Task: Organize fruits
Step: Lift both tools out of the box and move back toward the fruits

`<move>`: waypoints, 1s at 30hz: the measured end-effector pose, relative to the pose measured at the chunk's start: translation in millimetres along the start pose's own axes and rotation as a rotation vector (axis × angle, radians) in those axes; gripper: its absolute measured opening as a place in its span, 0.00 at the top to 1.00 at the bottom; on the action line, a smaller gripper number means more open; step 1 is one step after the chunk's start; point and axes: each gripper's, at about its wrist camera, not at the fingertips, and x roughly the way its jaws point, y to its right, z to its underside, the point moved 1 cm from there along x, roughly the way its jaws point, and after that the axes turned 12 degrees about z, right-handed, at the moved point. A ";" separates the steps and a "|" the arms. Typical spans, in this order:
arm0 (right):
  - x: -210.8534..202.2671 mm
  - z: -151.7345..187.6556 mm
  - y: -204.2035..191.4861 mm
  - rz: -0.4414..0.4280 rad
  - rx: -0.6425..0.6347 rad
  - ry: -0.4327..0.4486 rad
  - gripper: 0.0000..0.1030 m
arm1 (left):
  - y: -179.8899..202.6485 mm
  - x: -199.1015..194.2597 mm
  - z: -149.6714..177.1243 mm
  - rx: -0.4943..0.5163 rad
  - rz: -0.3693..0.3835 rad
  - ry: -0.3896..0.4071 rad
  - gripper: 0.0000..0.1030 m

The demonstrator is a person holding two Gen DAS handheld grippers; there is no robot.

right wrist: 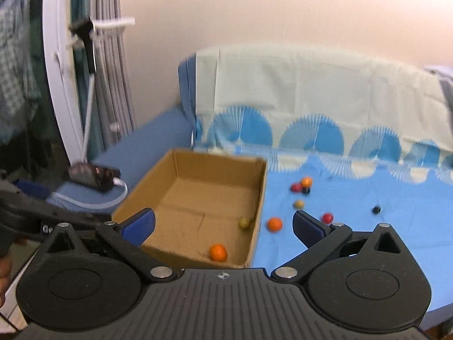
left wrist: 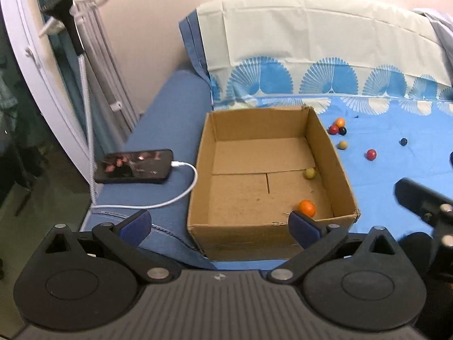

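Orange fruit (left wrist: 307, 208) and perhaps greenish fruit (left wrist: 310, 173) inside cardboard box (left wrist: 271, 130)

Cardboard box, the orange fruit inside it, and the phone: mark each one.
Cardboard box (left wrist: 335, 167): left wrist view, on its right wall.
Orange fruit (left wrist: 307, 208): left wrist view, middle of its skin.
Phone (left wrist: 134, 166): left wrist view, centre of its screen.

My right wrist view is smeared with motion blur, so the phone (right wrist: 94, 176) and the loose fruits on the bed (right wrist: 368, 255) are soft blobs. In my left view, a dark fruit (left wrist: 450, 159) is cut by the right edge. The cardboard box (left wrist: 344, 178) wall hides any fruit just behind it. The right tool (left wrist: 424, 201) shows only as a blurred black piece.
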 end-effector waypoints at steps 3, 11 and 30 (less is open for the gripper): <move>-16.8 7.2 6.3 -0.015 -0.006 0.017 0.01 | 6.0 -11.8 4.8 -0.021 -0.012 -0.002 0.00; -40.7 18.9 15.6 -0.016 0.050 0.025 0.01 | 34.4 -43.8 28.6 0.032 0.020 0.015 0.00; -2.2 15.2 49.8 0.018 0.111 -0.031 0.01 | 60.6 7.4 0.5 0.035 0.063 -0.089 0.00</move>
